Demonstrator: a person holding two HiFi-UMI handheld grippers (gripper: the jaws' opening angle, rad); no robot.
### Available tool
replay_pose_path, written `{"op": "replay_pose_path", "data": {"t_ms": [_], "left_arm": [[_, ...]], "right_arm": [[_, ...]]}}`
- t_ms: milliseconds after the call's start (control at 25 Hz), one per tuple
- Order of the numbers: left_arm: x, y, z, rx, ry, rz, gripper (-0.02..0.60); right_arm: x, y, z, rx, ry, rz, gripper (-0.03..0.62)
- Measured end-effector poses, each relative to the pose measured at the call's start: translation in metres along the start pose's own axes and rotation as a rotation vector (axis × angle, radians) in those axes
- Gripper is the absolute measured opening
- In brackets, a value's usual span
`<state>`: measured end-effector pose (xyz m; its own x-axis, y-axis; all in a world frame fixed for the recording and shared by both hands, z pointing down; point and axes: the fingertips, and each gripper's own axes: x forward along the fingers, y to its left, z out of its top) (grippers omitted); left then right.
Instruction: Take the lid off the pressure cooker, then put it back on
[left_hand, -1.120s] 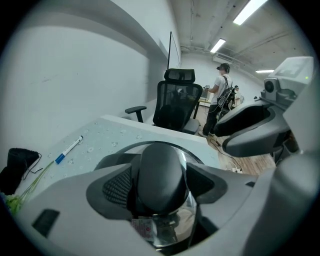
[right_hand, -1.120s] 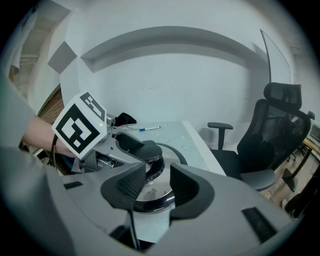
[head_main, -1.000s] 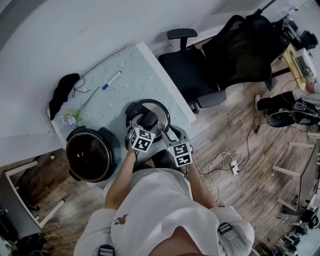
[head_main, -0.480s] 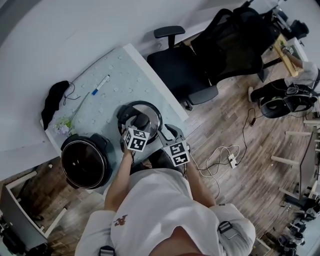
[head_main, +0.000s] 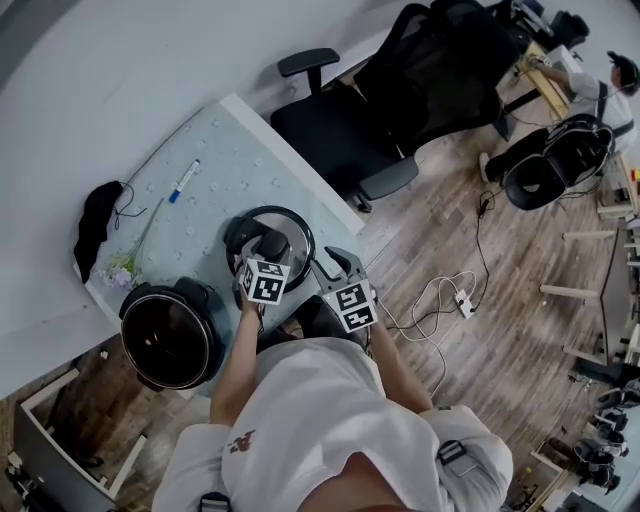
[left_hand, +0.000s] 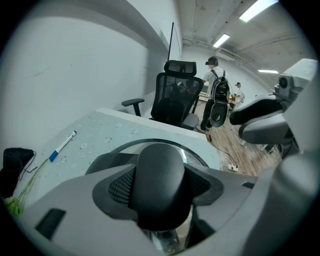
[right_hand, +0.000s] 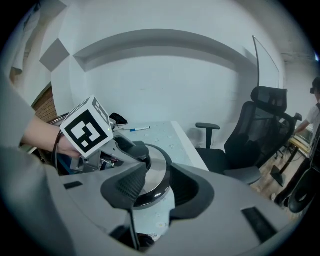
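A pale, patterned counter (head_main: 225, 150) is seen from above, with a person standing at its near edge and holding a gripper in each hand.

The pressure cooker's pot (head_main: 170, 340) stands open at the near left corner, its dark inside showing. The lid (head_main: 295, 228) is off the pot. It lies flat on the counter just to the pot's right, near the counter's right edge, with its shiny metal top and black knob (left_hand: 159, 175) facing up.

The left gripper (head_main: 268, 252) reaches down onto the middle of the lid. Its jaws have just been closing and now pinch the knob between their pads.

The right gripper (right_hand: 156, 186) hovers at the lid's near right side. Its jaws are spread apart and pinch nothing; the lid's rim shows in the gap just ahead of them.

Farther back on the counter lie a blue-capped pen (head_main: 185, 180), a black cloth (head_main: 93, 225) at the left edge, and a small sprig of flowers (head_main: 120, 272). A black office chair (head_main: 335, 140) stands on the wooden floor beyond the counter.
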<state>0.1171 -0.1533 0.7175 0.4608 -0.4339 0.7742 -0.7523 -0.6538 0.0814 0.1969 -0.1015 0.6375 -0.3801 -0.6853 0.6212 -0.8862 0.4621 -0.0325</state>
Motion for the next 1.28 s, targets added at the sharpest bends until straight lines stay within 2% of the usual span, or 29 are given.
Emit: {"op": "replay_pose_path", "data": {"t_ms": [520,760,1040,1280], "left_arm": [[-0.044,-0.026,0.014,0.097,-0.007,-0.085,0.273],[-0.078,-0.029,0.034,0.141,-0.040,-0.105,0.273],[-0.120,-0.038,0.057,0.202,-0.069,-0.140,0.275],[-0.157,-0.045,0.083,0.220,-0.105,-0.155,0.274]], "right_arm": [[-0.021,0.017,0.015,-0.007,-0.045,-0.045,0.152],[-0.041,0.026,0.042,-0.009,-0.083,-0.034,0.152],[-0.069,0.038,0.085,-0.063,-0.155,-0.026,0.153],[-0.095,0.052,0.119,-0.118,-0.213,-0.003,0.153]]}}
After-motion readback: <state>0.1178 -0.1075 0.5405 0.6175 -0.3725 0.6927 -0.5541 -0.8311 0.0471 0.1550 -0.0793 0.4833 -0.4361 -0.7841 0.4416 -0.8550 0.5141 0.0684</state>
